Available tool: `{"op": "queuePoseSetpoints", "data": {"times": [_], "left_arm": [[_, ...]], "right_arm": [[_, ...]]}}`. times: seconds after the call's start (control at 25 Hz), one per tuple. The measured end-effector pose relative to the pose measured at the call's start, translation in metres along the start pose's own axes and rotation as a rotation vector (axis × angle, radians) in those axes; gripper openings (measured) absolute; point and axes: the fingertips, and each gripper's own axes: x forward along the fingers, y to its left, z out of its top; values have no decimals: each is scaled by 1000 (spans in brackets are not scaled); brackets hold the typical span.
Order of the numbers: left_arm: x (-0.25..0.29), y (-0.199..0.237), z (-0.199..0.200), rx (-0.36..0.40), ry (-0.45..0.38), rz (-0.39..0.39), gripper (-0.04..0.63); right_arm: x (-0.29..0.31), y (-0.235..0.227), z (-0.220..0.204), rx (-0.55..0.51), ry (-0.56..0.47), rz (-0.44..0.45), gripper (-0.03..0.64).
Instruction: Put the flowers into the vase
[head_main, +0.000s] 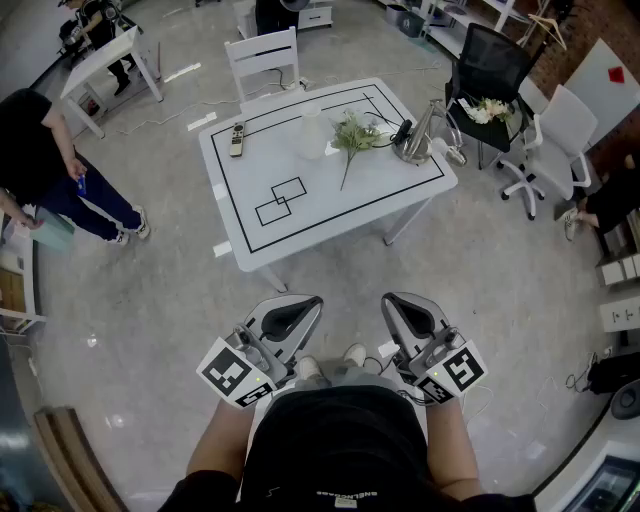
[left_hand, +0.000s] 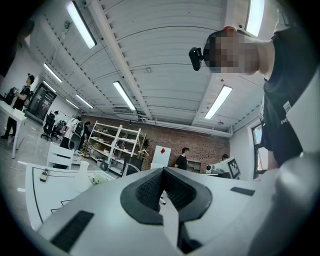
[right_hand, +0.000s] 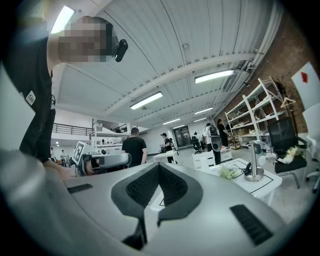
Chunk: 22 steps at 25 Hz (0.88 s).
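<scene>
White table: it is standing out in front of the person, with black lines on its top.
Vase: it is standing upright on the far part of the table. What is inside it is too small to tell.
Flowers: they are lying flat on the table just beside the vase, outside it.
Flower direction: the leafy top is pointing to the far side, and the thin stem is running back toward the person, leaning a little left.
Left gripper: it is hanging near the person's body, well apart from the table, with its jaws pressing together on nothing.
Right gripper: it is hanging beside the left one, clenched tight and holding nothing.
</scene>
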Motion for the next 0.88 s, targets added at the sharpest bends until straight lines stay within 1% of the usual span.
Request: {"op": "queuePoseSetpoints", "data": {"times": [0.2, 0.36, 0.48, 0.6, 0.88], "left_arm": [[5, -2, -8, -52, -6, 16, 3], [13, -2, -10, -88, -14, 30, 3], [20, -1, -11, -81, -9, 41, 3], [29, 2, -14, -75, -2, 60, 3], [57, 7, -18, -56, 25, 92, 3]], "right_arm": [[-11, -2, -1, 0, 8, -5, 11], [-18, -13, -1, 23, 12, -9, 11], [-20, -21, -1, 47, 7, 0, 11], [-20, -33, 0, 125, -19, 12, 11], [-25, -75, -4, 217, -9, -14, 11]]}}
